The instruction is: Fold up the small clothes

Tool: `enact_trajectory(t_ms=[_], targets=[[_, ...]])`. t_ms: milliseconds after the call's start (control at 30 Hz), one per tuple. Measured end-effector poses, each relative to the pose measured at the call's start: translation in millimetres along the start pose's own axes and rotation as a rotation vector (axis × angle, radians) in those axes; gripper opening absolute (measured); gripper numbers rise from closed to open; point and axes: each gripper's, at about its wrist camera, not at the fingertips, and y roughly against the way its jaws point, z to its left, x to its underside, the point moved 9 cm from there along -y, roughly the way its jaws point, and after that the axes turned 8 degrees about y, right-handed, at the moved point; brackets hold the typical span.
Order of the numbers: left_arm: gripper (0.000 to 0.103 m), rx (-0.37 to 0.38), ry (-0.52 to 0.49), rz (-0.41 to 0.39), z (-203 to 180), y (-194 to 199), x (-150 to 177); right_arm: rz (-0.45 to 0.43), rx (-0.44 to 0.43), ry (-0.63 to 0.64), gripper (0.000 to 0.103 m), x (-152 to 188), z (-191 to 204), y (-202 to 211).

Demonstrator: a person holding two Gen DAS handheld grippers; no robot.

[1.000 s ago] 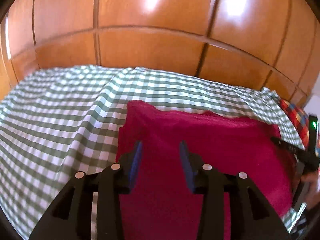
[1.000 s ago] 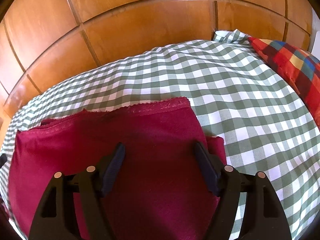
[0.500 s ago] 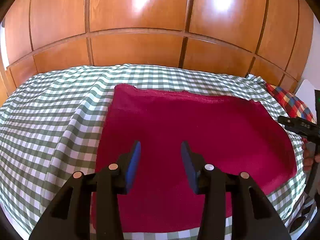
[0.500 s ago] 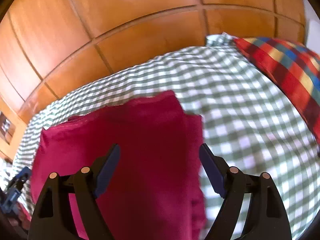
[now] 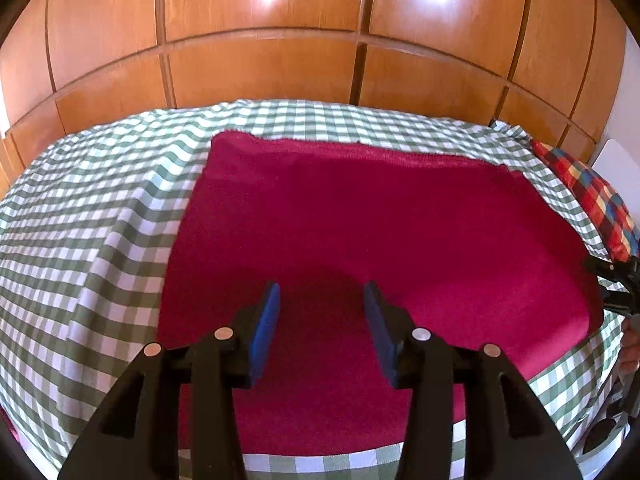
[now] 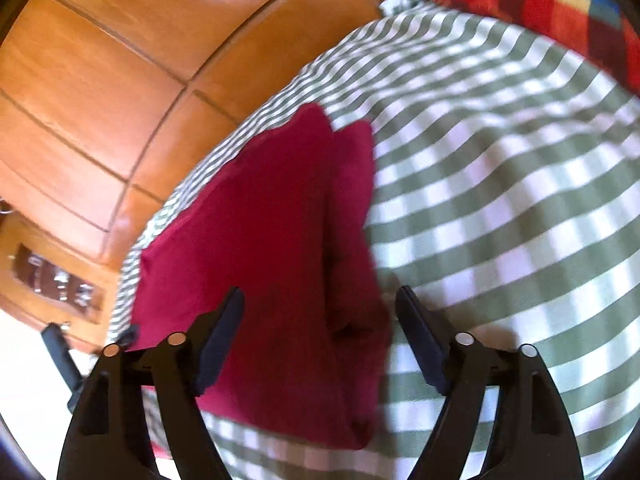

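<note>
A crimson cloth [image 5: 380,232] lies flat, folded, on a bed with a green-and-white checked sheet [image 5: 100,220]. My left gripper [image 5: 320,304] is open and empty, held above the cloth's near part. My right gripper [image 6: 320,316] is open and empty over the right end of the cloth [image 6: 264,248], where a lower layer sticks out to the right of the top layer. The right gripper also shows at the right edge of the left wrist view [image 5: 616,284].
Wooden wardrobe panels [image 5: 260,60] stand close behind the bed. A red, yellow and blue plaid pillow [image 5: 592,196] lies at the bed's right end, also in the right wrist view [image 6: 540,0]. A wooden nightstand [image 6: 48,276] stands past the left end.
Both grippers have drawn back and up from the cloth. The right gripper has swung and tilted to the right end of the cloth and opened wider. The cloth lies still.
</note>
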Motion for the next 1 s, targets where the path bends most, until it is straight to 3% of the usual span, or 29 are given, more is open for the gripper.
enact_trajectory(t_ms=[100, 200, 333, 433, 700, 867, 1000], targets=[[0.044, 0.017, 0.022, 0.006, 2.4, -1.1, 2.5, 0.028, -0.042, 0.008, 0.064, 5.2, 9.3, -8.3], [0.044, 0.061, 0.069, 0.005, 8.2, 3.5, 0.3, 0.049, -0.074, 0.022, 0.045, 5.0, 20.4, -16.5], [0.042, 0.156, 0.138, 0.007, 17.5, 15.9, -1.2, 0.059, -0.087, 0.043, 0.03, 5.2, 34.8, -19.9], [0.034, 0.189, 0.151, 0.019, 27.6, 21.0, -0.2, 0.028, -0.124, 0.06, 0.028, -6.8, 56.6, -8.9], [0.031, 0.339, 0.268, 0.094, 55.7, 21.2, 7.9, -0.042, -0.224, 0.265, 0.026, -42.4, 167.0, 10.6], [0.031, 0.429, 0.35, 0.14, 63.6, 10.4, 11.8, -0.024, -0.275, 0.374, 0.026, -46.4, 241.7, -12.3], [0.031, 0.457, 0.378, 0.157, 66.5, 1.5, 13.7, 0.026, -0.313, 0.452, 0.026, -34.0, 294.1, -43.1]])
